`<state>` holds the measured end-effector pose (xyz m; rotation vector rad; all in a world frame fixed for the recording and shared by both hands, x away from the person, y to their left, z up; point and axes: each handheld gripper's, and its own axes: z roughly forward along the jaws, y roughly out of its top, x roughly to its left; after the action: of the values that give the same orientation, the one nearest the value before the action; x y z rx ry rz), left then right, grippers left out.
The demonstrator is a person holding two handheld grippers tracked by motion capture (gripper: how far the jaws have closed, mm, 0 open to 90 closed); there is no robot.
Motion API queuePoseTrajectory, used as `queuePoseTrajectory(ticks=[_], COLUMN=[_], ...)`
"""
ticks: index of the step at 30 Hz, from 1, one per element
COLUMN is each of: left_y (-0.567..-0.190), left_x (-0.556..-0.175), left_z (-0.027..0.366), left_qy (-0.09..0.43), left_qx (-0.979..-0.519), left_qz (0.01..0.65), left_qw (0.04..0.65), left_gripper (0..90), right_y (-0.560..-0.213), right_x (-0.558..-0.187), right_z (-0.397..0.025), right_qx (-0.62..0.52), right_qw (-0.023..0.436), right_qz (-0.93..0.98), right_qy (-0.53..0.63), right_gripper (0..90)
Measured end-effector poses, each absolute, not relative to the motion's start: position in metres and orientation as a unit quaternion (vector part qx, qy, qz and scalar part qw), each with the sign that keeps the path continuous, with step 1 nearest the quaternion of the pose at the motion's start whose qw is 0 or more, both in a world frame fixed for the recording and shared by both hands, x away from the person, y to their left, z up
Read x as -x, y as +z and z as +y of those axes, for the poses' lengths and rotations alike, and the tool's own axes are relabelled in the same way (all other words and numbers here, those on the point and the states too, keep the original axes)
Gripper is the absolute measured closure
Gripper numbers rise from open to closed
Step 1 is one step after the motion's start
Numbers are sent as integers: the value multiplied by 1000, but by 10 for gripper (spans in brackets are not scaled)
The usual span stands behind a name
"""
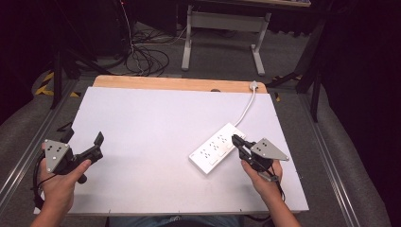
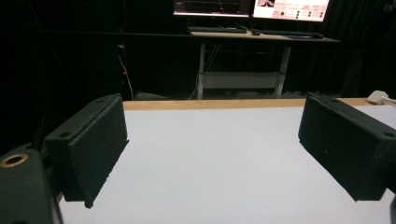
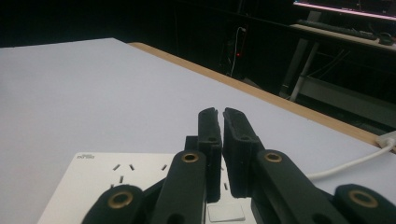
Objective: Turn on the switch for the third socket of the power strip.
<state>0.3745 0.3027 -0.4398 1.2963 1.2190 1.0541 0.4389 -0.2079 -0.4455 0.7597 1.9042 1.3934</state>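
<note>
A white power strip point(image 1: 217, 148) lies at four o'clock on the white worktop point(image 1: 156, 127), its cord point(image 1: 247, 108) running toward one o'clock; cables point(image 1: 146, 56) sprawl on the floor beyond.

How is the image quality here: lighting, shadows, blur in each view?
High view: table evenly lit, soft shadows beside both grippers, dark surroundings, power strip sharp. Left gripper view: near jaws soft and dim, bright monitors behind. Right gripper view: closed jaws fairly sharp, background dark, the strip's near edge slightly soft.

L claw point(image 1: 97, 144) jaws wide apart, R claw point(image 1: 238, 141) jaws pressed together, both hand-held low.
</note>
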Motion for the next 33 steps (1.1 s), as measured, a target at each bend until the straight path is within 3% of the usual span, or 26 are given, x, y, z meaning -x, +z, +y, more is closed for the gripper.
queuePoseTrajectory(ticks=[33], left_y=[-440], left_x=[-375], left_z=[302], left_qy=[437], left_qx=[-540], left_qz=[507], left_qw=[511], left_gripper=[92], right_y=[-448], right_x=[-438], right_z=[-198], right_qx=[-262], right_qw=[297], right_qz=[760], right_qy=[515], right_gripper=[900])
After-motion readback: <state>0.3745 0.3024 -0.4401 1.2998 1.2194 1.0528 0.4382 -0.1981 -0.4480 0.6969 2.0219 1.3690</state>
